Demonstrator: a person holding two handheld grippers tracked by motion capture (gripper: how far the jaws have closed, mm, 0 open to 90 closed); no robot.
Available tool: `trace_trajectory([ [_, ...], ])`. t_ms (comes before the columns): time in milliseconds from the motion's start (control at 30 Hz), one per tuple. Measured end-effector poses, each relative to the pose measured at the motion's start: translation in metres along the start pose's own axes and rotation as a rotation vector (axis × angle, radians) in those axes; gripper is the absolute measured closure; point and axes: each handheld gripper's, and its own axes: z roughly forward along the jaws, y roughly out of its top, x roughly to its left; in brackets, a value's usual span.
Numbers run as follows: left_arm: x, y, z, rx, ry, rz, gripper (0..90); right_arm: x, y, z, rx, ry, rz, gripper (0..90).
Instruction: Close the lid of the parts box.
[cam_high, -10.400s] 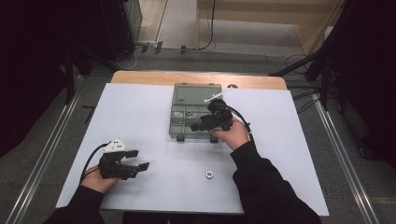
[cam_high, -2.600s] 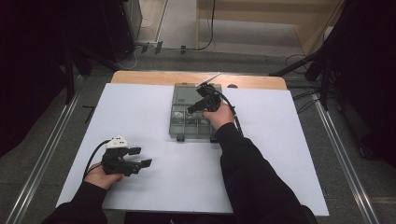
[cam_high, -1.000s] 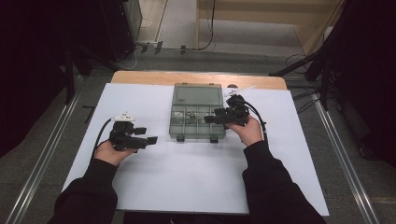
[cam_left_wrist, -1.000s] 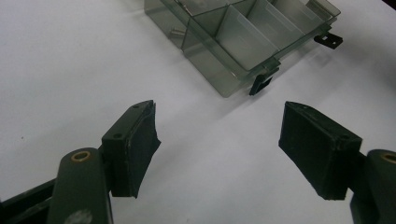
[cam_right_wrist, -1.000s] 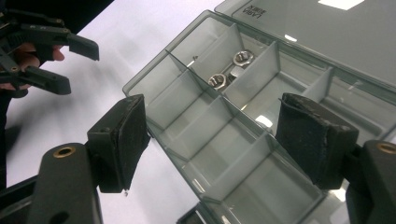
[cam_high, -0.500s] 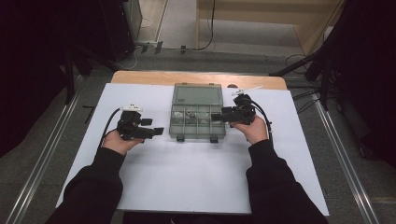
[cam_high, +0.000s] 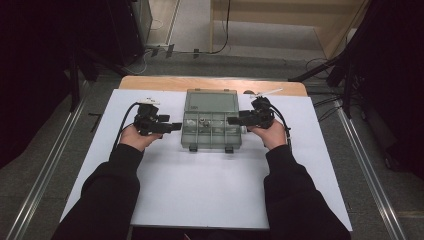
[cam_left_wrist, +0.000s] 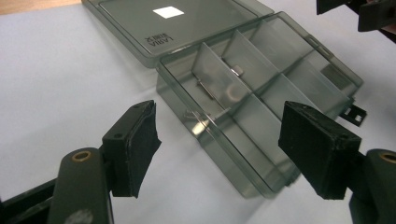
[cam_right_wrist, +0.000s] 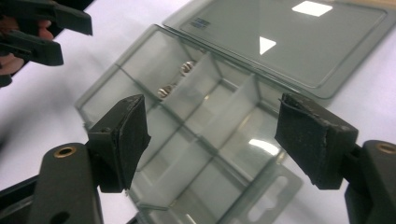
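Both hand-held grippers, left (cam_high: 172, 126) & right (cam_high: 234, 120), are spread wide, flanking the organizer box (cam_high: 212, 126). Uneven squeeze could skid it, spilling screws (cam_right_wrist: 173, 79).

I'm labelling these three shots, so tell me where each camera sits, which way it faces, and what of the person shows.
High view: above the person's side, looking forward and down at the table; forearms, hands, left gripper, right gripper.
Left gripper view: rides the left gripper, faces the compartment box between its open jaws.
Right gripper view: rides the right gripper, faces the box between its open jaws.
Shared: both gripper views show the box with its lid open, from opposite sides.
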Motion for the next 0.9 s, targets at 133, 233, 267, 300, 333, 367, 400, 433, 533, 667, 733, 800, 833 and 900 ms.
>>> trace_trajectory([
  [133, 0.003, 0.009, 0.011, 0.002, 0.014, 0.012, 27.6, -0.009, 0.006, 0.004, 0.016, -0.005, 0.028, 28.0],
  [233, 0.007, 0.015, 0.018, 0.003, 0.023, 0.003, 27.6, -0.015, 0.010, 0.005, 0.017, -0.020, 0.038, 28.1],
  [267, 0.009, 0.017, 0.020, 0.006, 0.029, 0.001, 27.6, -0.017, 0.011, 0.005, 0.009, -0.024, 0.046, 28.1],
  [300, 0.010, 0.018, 0.023, 0.003, 0.029, -0.004, 27.6, -0.018, 0.013, 0.005, 0.004, -0.031, 0.047, 28.1],
  [333, 0.011, 0.021, 0.025, 0.006, 0.032, -0.004, 27.6, -0.020, 0.015, 0.006, 0.006, -0.036, 0.050, 28.1],
  [367, 0.012, 0.023, 0.027, 0.008, 0.036, -0.006, 27.6, -0.021, 0.016, 0.007, 0.007, -0.043, 0.051, 28.1],
  [400, 0.013, 0.025, 0.028, 0.009, 0.038, -0.006, 27.6, -0.023, 0.018, 0.008, 0.006, -0.050, 0.049, 28.2],
  [433, 0.014, 0.027, 0.031, 0.009, 0.041, -0.010, 27.6, -0.024, 0.019, 0.009, 0.009, -0.052, 0.051, 28.3],
  [533, 0.017, 0.034, 0.037, 0.022, 0.048, -0.017, 27.6, -0.030, 0.022, 0.015, 0.022, -0.065, 0.066, 28.5],
  [667, 0.021, 0.041, 0.044, 0.013, 0.057, -0.030, 27.8, -0.038, 0.025, 0.021, 0.012, -0.073, 0.089, 29.8],
  [733, 0.024, 0.043, 0.048, 0.020, 0.064, -0.036, 28.5, -0.041, 0.027, 0.024, 0.021, -0.080, 0.107, 29.9],
  [800, 0.026, 0.046, 0.053, 0.025, 0.075, -0.041, 28.5, -0.044, 0.029, 0.027, 0.026, -0.087, 0.112, 29.9],
  [833, 0.027, 0.047, 0.055, 0.011, 0.075, -0.046, 28.6, -0.045, 0.030, 0.028, 0.029, -0.089, 0.116, 30.0],
  [900, 0.030, 0.051, 0.060, 0.022, 0.087, -0.052, 28.6, -0.047, 0.032, 0.031, 0.020, -0.100, 0.116, 30.0],
])
